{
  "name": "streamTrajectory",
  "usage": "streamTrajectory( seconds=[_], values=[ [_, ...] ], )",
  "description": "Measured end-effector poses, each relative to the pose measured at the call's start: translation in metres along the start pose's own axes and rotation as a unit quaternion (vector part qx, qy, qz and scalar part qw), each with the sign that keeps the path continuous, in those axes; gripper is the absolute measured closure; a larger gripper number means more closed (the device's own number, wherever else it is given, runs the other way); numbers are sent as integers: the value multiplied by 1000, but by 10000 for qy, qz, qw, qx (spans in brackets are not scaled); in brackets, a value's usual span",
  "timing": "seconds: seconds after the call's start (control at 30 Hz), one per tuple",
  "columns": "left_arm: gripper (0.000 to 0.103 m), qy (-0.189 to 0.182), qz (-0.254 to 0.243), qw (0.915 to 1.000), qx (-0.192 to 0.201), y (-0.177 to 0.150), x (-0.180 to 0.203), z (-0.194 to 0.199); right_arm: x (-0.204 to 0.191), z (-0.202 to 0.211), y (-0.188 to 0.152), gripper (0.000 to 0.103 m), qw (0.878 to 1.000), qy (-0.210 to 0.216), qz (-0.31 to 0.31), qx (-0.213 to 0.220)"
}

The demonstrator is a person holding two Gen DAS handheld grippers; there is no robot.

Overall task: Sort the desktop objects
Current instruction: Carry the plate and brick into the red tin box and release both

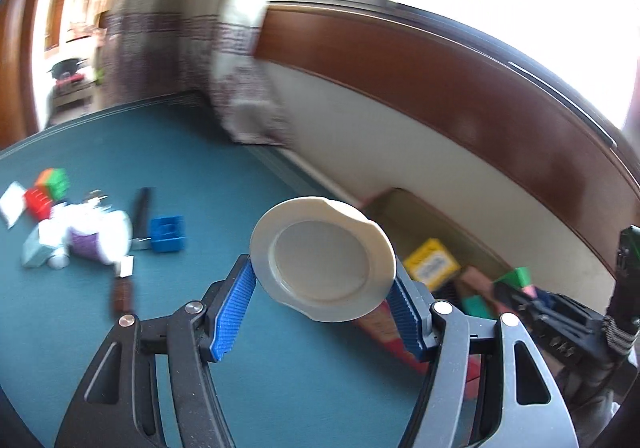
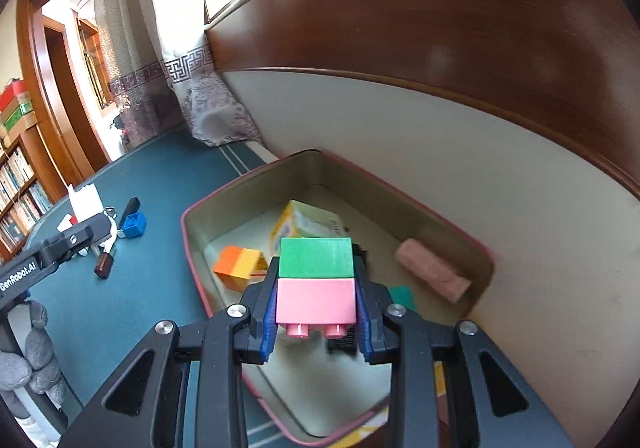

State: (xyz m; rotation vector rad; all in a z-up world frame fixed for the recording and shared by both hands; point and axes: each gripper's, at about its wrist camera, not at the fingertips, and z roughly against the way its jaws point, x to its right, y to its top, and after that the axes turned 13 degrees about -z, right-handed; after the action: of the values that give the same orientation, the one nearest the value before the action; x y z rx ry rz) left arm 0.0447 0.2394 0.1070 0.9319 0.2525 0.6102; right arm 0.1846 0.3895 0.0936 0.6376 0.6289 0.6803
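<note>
My left gripper point(image 1: 323, 286) is shut on a round white lid point(image 1: 322, 258), held above the teal tabletop point(image 1: 120, 152) near its edge. My right gripper point(image 2: 316, 304) is shut on a green-and-pink block stack point(image 2: 316, 280), which hangs over the open pink-rimmed tin box point(image 2: 192, 248). Inside the box lie an orange-yellow block point(image 2: 240, 266), a yellow carton point(image 2: 308, 224), a pink eraser-like piece point(image 2: 432, 274) and a teal piece point(image 2: 402, 294). The right gripper with its green block point(image 1: 520, 278) also shows at the right of the left wrist view.
A pile remains on the table: a blue block point(image 1: 168, 234), red and green blocks point(image 1: 48, 190), a white roll with purple point(image 1: 96, 234), a black marker point(image 1: 141, 206), white paper scraps and a dark brown stick point(image 1: 122, 294). A wall and curtain point(image 2: 208, 108) stand behind the box.
</note>
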Motion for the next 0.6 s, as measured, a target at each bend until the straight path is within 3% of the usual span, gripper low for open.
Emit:
streamTrajectory(
  seconds=[0.17, 0.4, 0.53, 0.6],
  values=[
    [36, -168, -314, 9993, -59, 16, 36, -25, 12, 2, 3, 68, 10000, 4, 4, 71],
    [34, -433, -300, 9983, -230, 23, 49, -56, 31, 0, 7, 66, 9998, 56, -176, 50],
    [29, -638, 78, 9970, -432, 19, 43, -68, 39, -1, 7, 37, 9993, 125, -338, 45],
    [29, -576, 59, 9974, -428, 16, 43, -66, 41, 3, 5, 32, 9992, 124, -340, 139]
  ],
)
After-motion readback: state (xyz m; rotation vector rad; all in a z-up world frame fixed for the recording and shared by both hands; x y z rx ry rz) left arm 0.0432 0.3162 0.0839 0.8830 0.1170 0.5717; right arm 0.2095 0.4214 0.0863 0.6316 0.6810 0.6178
